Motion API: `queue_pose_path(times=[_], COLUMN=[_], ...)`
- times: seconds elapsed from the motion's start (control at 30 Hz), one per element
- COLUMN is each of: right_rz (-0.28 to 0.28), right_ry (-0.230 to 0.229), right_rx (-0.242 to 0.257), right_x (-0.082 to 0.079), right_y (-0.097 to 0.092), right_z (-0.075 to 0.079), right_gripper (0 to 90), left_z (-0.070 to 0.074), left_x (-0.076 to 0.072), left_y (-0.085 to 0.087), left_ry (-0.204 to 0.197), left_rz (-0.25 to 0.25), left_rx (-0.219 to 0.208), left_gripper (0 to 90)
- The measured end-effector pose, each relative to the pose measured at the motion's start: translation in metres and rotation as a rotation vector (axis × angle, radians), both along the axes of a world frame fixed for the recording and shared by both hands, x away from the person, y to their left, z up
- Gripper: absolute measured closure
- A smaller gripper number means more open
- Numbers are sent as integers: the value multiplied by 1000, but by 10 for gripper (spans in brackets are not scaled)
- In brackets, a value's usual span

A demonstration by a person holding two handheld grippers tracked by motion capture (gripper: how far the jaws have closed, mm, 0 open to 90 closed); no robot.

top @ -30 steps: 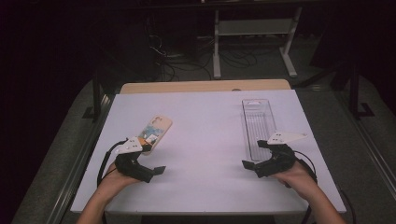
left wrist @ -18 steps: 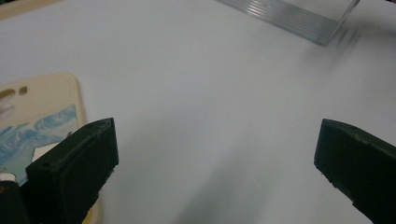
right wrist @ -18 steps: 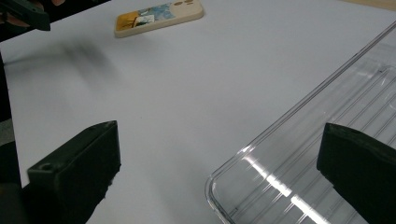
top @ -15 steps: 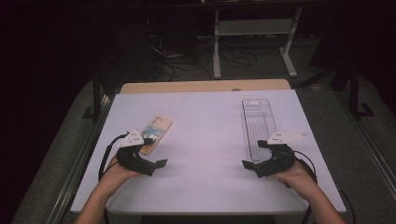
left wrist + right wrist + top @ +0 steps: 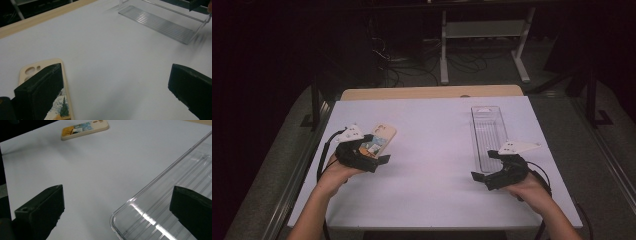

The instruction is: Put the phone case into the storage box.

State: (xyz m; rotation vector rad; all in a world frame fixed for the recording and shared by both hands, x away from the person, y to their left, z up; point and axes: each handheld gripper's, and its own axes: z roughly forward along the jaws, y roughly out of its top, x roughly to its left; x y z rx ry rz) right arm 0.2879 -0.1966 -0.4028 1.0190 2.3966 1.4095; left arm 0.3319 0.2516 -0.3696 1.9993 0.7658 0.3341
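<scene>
Phone case at left gripper

Bench (image 5: 432, 130): clear tray (image 5: 488, 135) right, long axis front-to-back. Phone case (image 5: 379, 141) lies flat left, camera end pointing away, tilted right. Left gripper (image 5: 371, 159) released, straddling its near end. Right gripper (image 5: 484, 172) released by tray corner.

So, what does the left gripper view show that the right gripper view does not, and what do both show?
Left gripper view alone: the tray's ribbed floor from one end to the other, and the wooden table edge. Right gripper view alone: the whole phone case, lying flat and apart from the tray, whose rounded near corner shows. Shared: the white table top, the phone case, the clear tray, and open black jaws.
</scene>
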Motion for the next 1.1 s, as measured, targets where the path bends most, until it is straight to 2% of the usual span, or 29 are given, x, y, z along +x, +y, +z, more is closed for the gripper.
queue_pose_path(times=[0.17,0.27,0.5,0.63,0.83,0.87,1.1], right_rz=[0,1,1,0,0,0,-1], right_ry=[0,0,1,1,2,2,5], right_rx=[0,0,1,0,2,2,5], right_x=[0,0,0,0,0,0,0], right_y=[0,0,0,0,0,0,0], right_z=[0,0,0,0,0,0,0], right_gripper=[0,0,0,0,0,0,0], left_z=[4,5,9,8,7,7,9], left_x=[8,12,24,31,40,42,53], left_y=[-2,-3,-3,-3,-4,-4,-7], left_ry=[-13,-14,-25,-16,-8,-16,-28], left_rz=[5,16,23,39,53,51,58], left_rx=[16,7,17,10,34,44,47], left_gripper=[0,0,0,0,0,0,0])
